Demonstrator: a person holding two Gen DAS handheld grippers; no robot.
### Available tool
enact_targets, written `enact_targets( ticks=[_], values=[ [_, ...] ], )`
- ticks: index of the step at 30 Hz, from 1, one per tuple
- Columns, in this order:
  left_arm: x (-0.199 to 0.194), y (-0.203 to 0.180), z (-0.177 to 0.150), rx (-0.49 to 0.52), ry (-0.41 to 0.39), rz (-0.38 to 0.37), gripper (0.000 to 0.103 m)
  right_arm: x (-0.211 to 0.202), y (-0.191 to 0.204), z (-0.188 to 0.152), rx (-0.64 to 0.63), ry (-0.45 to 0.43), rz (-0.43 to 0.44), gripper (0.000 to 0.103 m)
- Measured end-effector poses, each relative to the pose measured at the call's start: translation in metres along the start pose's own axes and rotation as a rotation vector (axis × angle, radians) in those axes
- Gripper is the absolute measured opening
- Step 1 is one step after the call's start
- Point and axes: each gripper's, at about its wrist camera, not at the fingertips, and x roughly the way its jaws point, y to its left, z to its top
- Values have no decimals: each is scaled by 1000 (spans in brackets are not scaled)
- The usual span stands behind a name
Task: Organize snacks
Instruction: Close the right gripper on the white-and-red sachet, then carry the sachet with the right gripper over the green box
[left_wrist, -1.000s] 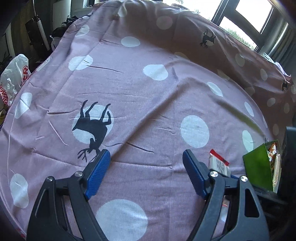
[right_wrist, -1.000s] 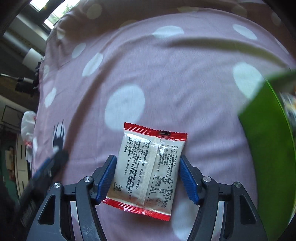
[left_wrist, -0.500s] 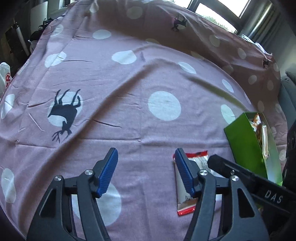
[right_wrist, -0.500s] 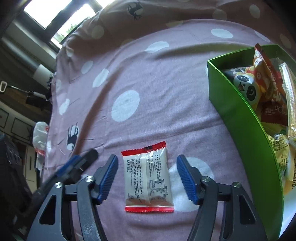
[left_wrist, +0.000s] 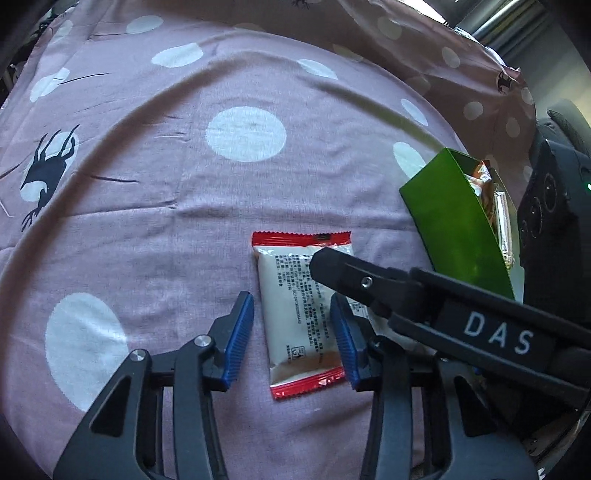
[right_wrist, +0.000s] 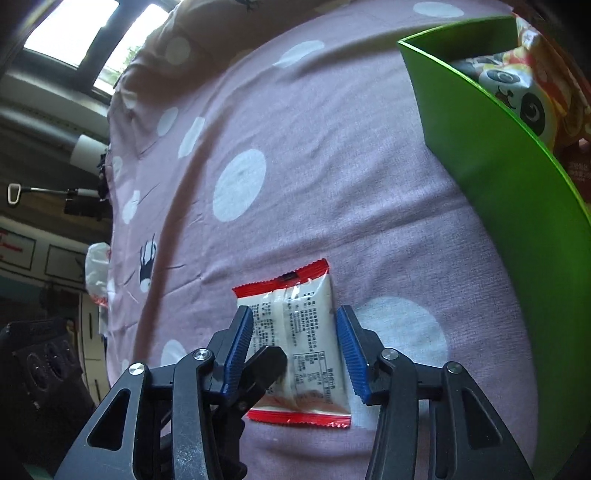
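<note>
A white snack packet (left_wrist: 295, 306) with red ends lies flat on the pink dotted cloth (left_wrist: 147, 240). My left gripper (left_wrist: 291, 314) straddles it with closing jaws; cloth still shows between the left pad and the packet. A finger (left_wrist: 343, 273) of the right gripper lies across the packet from the right. In the right wrist view the same packet (right_wrist: 295, 332) sits between the closing jaws of my right gripper (right_wrist: 291, 321), undeformed. The left gripper's fingertip (right_wrist: 266, 365) rests over its near left part. The green box (right_wrist: 498, 177) of snacks stands to the right.
The green box (left_wrist: 454, 221) holds several packets, one with a panda face (right_wrist: 517, 92). A white plastic bag (right_wrist: 96, 269) lies past the cloth's far left edge. Windows (right_wrist: 92, 37) are behind. Broad bare cloth stretches left of the packet.
The left gripper swung right and down onto the packet, where the right gripper was. Both pairs of jaws have narrowed around it. The packet has stayed flat on the cloth.
</note>
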Motion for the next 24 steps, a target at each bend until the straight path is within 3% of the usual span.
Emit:
enact_targets(
  ticks=[8, 14, 18, 24],
  values=[
    [-20, -26, -3, 31, -77, 52, 41, -21, 5, -4, -18, -36, -15, 45],
    [-64, -76, -7, 140, -239, 19, 41, -93, 9, -11, -61, -240, 15, 45],
    [-80, -122, -10, 277, -316, -6, 42, -143, -12, -18, -15, -371, 37, 45],
    [-74, -177, -17, 413, -360, -47, 43, -190, -49, -29, 65, -509, 15, 45]
  ],
)
